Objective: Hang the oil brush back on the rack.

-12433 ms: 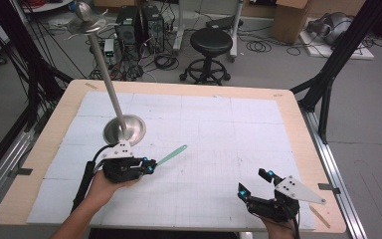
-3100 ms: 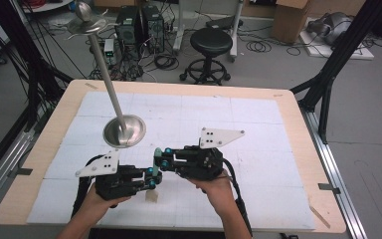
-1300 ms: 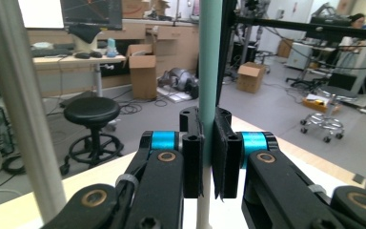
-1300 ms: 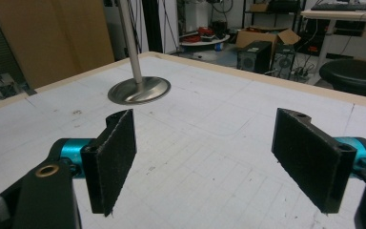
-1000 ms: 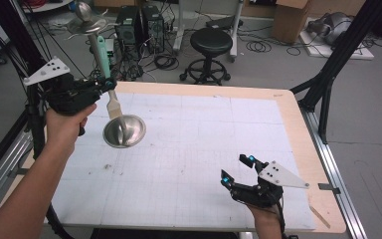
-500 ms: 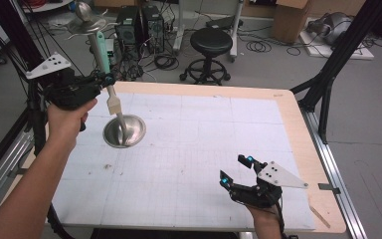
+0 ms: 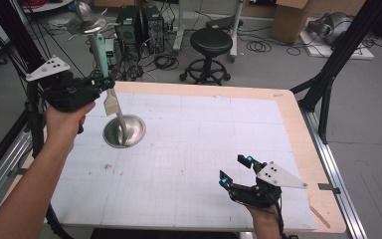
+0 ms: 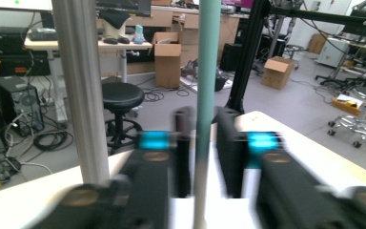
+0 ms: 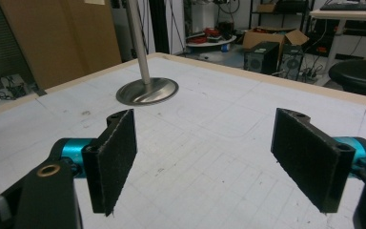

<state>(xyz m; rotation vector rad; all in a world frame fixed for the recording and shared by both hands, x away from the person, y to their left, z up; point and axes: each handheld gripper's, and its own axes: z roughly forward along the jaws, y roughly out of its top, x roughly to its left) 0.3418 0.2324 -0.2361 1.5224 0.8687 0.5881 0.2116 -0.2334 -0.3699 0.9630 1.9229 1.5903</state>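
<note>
1. The teal-handled brush is clamped in the left gripper and is now held up in the air beside the pole of the metal stand, handle up, pale bristle end down near the pole. Half a second ago it was in much the same spot, so the lift looks done and only small adjustments are being made.
2. A few seconds back both grippers were low over the middle of the counter; since then the left one has been carried to the far-left corner and the right gripper parked near the front-right edge.
3. In the left gripper view the handle is seen pinched between the black jaws, with the stand's pole just beside it.
4. The right gripper's jaws are spread wide with nothing between them, as seen in the right gripper view, where the stand's dished base sits well apart.
5. Best guess: the brush is being brought up to the hooks at the stand's top, so hanging is probably next.
6. Room: plenty of bare counter to the right; the left edge and the black frame post are close to the left hand, so little slack there.
</note>
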